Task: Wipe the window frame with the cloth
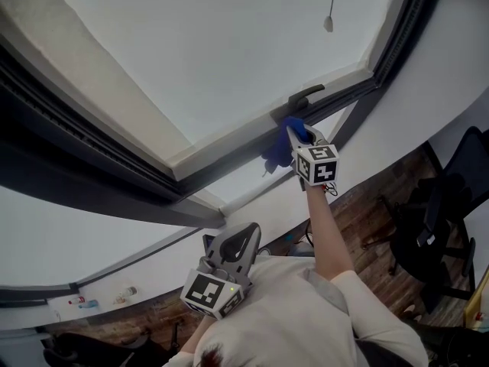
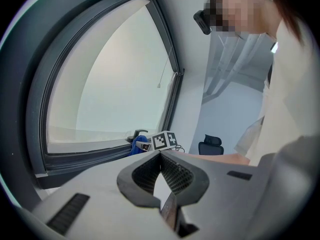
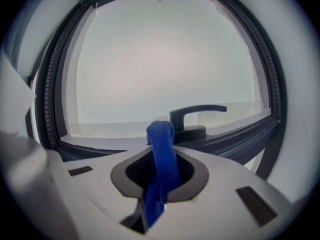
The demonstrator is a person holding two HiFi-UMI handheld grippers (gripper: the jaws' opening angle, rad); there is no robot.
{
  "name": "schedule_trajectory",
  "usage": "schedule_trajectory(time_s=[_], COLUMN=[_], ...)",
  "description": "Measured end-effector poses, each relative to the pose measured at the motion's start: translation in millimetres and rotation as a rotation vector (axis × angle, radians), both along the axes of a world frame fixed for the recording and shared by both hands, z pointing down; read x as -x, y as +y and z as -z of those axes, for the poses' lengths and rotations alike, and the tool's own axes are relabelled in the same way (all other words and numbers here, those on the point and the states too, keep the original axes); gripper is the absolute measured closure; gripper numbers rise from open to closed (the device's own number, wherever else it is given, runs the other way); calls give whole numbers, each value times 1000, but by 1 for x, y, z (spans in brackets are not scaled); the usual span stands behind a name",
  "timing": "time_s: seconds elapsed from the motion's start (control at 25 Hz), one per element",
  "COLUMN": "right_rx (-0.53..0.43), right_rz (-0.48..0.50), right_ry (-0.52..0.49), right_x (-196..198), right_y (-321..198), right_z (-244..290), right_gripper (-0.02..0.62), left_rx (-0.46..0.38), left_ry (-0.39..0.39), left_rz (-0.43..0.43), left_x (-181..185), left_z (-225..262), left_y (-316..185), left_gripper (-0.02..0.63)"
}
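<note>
Your right gripper [image 1: 298, 138] pinches the woven blue fabric cloth [image 3: 162, 146] in its jaws, at the dark grey window frame [image 3: 235, 136] just beside the smooth black lever handle [image 3: 196, 112]; the limp strip could snag there and pull free. Your left gripper [image 2: 161, 158] hangs low, jaws pressed together on nothing

Cloth [image 1: 276, 150] between right gripper [image 1: 295, 134] jaws, at lower rail of window frame [image 1: 229, 161], just below handle [image 1: 306, 96]. Handle on rail, behind cloth. Left gripper [image 1: 243, 235] well apart, left of right gripper, nearer person. Pull cord [image 1: 328, 23] before pane, above handle. Chair [image 1: 443, 212] far right, on floor.
</note>
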State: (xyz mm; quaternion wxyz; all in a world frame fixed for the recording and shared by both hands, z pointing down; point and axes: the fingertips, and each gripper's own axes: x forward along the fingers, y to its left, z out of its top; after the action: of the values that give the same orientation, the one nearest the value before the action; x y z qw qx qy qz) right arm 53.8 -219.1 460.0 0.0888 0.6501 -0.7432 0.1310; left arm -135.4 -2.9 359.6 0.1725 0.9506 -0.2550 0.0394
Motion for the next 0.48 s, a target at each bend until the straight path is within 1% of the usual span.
schedule_trajectory(time_s=[0.12, 0.2, 0.48], right_rx=[-58, -74, -60], right_rz=[19, 79, 415], right_ry=[-20, -26, -13], right_x=[18, 49, 209], right_y=[10, 16, 37], right_z=[17, 25, 21], right_gripper=[546, 546, 546], left_rx=[5, 8, 30], left_ry=[-7, -2, -11], left_rz=[9, 21, 60], left_x=[9, 16, 50], left_z=[-1, 0, -6], left_y=[3, 3, 10], left_gripper=[597, 597, 597])
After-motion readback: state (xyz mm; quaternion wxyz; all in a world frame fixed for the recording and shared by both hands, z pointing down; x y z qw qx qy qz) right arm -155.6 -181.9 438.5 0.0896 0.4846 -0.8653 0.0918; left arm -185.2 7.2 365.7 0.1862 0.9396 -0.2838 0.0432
